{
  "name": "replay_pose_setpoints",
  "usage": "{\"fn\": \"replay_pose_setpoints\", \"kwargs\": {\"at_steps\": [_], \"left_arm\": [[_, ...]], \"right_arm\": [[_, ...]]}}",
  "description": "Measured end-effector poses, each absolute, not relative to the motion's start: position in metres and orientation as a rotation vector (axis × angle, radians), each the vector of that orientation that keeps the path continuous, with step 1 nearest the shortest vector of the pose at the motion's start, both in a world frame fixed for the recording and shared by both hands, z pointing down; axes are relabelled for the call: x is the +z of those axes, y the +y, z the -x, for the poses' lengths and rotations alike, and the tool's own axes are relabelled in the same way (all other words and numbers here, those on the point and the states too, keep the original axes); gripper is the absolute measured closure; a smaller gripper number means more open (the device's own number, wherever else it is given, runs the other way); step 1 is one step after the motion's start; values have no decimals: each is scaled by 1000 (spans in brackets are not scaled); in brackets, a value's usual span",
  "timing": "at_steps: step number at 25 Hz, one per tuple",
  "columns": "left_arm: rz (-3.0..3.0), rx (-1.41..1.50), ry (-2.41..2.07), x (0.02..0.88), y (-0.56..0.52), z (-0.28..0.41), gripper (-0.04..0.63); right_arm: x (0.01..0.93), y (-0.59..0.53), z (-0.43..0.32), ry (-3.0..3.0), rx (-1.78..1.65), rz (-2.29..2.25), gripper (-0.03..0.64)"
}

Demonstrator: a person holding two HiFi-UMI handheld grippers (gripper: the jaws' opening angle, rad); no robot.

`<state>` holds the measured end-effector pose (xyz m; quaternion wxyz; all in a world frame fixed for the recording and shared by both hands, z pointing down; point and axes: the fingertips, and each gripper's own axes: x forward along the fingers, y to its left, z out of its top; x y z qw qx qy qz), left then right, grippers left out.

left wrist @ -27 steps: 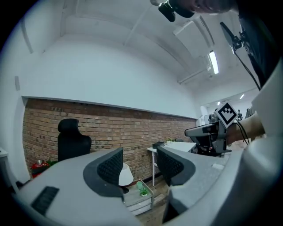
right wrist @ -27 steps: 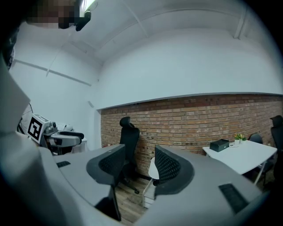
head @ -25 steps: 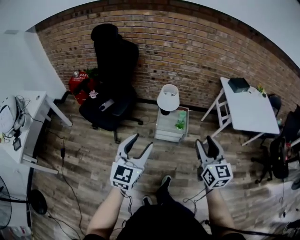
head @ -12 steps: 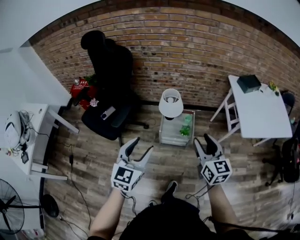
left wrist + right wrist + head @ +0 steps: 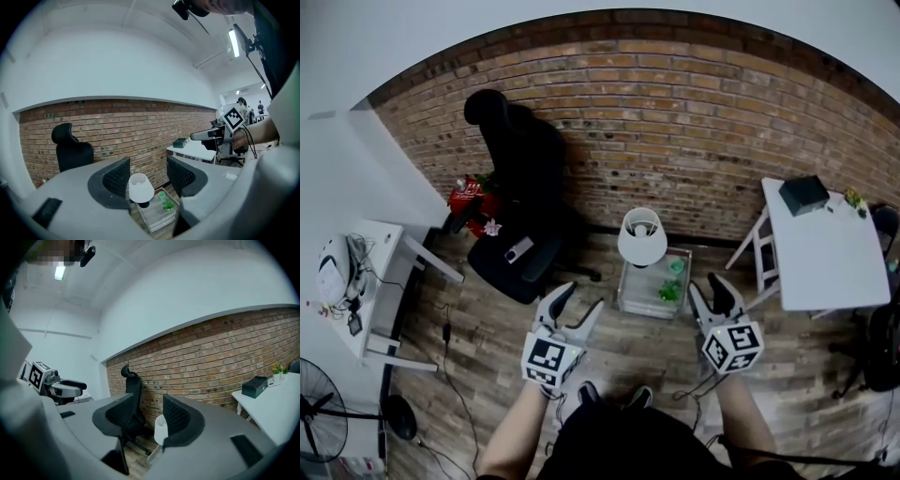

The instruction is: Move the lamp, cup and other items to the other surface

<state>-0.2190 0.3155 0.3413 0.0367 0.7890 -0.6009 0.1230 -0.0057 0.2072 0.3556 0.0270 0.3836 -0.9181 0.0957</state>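
A white-shaded lamp stands on a small low side table by the brick wall. A green cup and a small green plant share the table. My left gripper hangs open just left of the table, nothing between its fingers. My right gripper hangs open just right of it, also empty. In the left gripper view the lamp, cup and plant show ahead between the open jaws of the left gripper. In the right gripper view, the right gripper hides most of the lamp shade.
A white table with a black box stands to the right. A black office chair and a red object are left of the side table. A white desk and a fan are at far left.
Both grippers have moved forward together towards the small table, which now lies between them. The jaws look unchanged and nothing was taken hold of.
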Motion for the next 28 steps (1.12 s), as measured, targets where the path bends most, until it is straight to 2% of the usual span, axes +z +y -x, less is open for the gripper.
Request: {"fn": "replay_pose_setpoints", "kwargs": {"at_steps": [9, 16, 28], "left_arm": [[-2438, 360, -1770, 366, 254, 234, 357], [-2522, 252, -1658, 379, 151, 256, 357], [-2617, 168, -1396, 408, 23, 318, 357]], "right_arm": [[375, 163, 12, -2778, 319, -1232, 416], [384, 109, 25, -2670, 304, -1313, 416], [392, 31, 83, -2478, 310, -1462, 419]]}}
